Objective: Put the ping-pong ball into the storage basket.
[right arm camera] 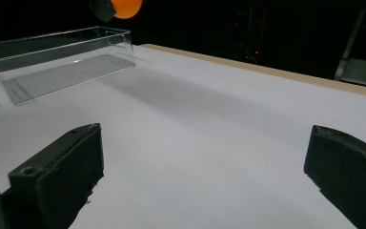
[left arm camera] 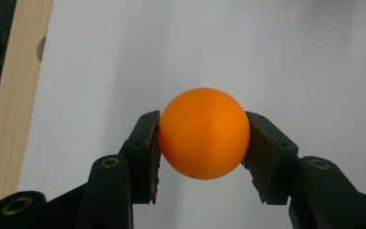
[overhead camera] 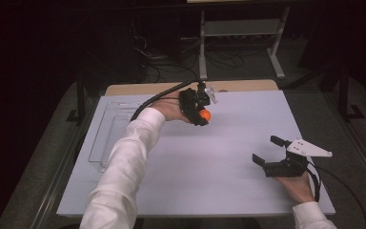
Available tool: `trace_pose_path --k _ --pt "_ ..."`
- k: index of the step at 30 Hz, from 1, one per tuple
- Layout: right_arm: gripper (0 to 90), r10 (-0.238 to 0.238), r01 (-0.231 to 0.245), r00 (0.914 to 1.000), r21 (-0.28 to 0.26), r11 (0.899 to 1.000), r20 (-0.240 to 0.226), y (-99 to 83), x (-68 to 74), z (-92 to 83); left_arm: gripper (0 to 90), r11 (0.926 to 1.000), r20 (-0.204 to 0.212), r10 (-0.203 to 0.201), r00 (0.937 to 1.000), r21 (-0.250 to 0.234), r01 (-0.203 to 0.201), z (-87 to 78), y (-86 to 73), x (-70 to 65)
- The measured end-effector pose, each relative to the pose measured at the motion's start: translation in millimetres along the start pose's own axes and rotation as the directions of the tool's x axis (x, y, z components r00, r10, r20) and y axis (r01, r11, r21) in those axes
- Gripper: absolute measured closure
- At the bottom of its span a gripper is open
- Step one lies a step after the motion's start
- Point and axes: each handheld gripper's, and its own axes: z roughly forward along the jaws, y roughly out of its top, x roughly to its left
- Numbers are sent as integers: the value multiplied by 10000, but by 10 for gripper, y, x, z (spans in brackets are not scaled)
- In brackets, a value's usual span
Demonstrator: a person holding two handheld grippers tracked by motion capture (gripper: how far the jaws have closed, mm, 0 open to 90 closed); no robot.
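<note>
Lighting, as I read it remotely: counter (overhead camera: 209,157) lit evenly from above, surroundings near black. High view soft and grainy. Left gripper view sharp on the orange ball (left arm camera: 204,133), with a mild highlight up top. Right gripper view: near jaws blurred, clear tray (right arm camera: 57,62) catching faint glare, soft shadow band across the white surface

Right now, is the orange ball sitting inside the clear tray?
No, the orange ball is clamped between the left tool's jaws above the table, away from the clear tray.

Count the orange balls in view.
1. The orange ball sits clamped in the left gripper, above the table's far side, right of the clear tray. The tray looks empty.
</note>
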Motion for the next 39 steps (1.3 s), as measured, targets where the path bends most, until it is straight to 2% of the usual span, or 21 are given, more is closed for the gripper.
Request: trace_pose_path --k 16,39 --pt "0 23 -23 9999 50 10000 108 -13 -13 -19 507 9991 -142 -404 9991 104 406 -151 -294 -25" --pt "0 36 -37 9999 32 10000 138 -16 -21 -26 507 9959 -502 -900 9947 89 905 -422 -580 -57"
